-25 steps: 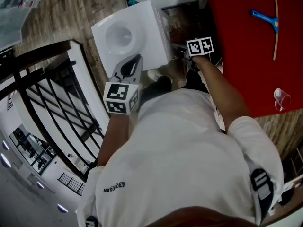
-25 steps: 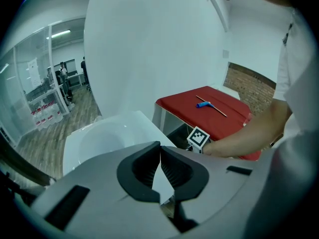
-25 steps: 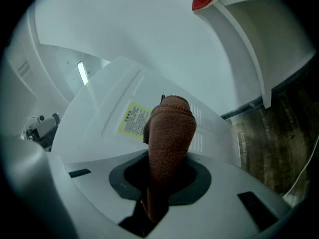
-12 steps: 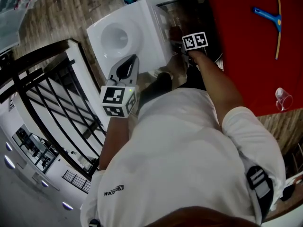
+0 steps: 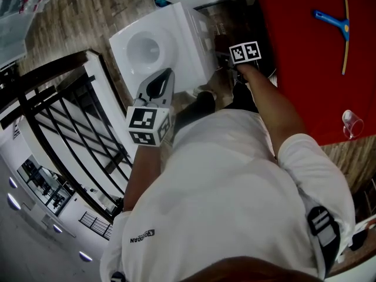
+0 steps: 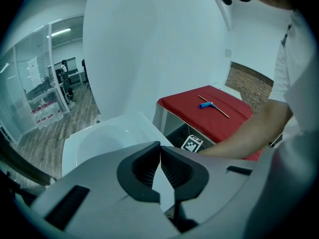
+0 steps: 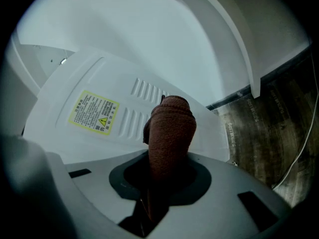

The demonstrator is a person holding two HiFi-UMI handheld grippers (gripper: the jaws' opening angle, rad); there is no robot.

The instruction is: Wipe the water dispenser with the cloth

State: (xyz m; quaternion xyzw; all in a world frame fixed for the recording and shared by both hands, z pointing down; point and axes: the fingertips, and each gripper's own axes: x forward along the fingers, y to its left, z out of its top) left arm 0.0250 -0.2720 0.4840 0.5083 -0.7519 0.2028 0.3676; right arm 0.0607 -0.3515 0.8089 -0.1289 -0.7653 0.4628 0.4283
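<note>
cloth (image 7: 170, 129) x1, dispenser (image 5: 174, 35) x1

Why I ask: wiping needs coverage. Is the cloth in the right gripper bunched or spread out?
Bunched: the brown cloth stands as a narrow roll clamped between the jaws of the right gripper.

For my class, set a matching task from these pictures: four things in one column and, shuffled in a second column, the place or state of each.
Column 1
1. cloth
2. squeegee
3. left hand-held gripper
4. yellow label

Column 2
A. lying on the red table
B. jaws together, nothing held
C. stuck on a panel of the white water dispenser
D. clamped in the right hand-held gripper

Pairs: 1-D, 2-A, 3-B, 4-C
</note>
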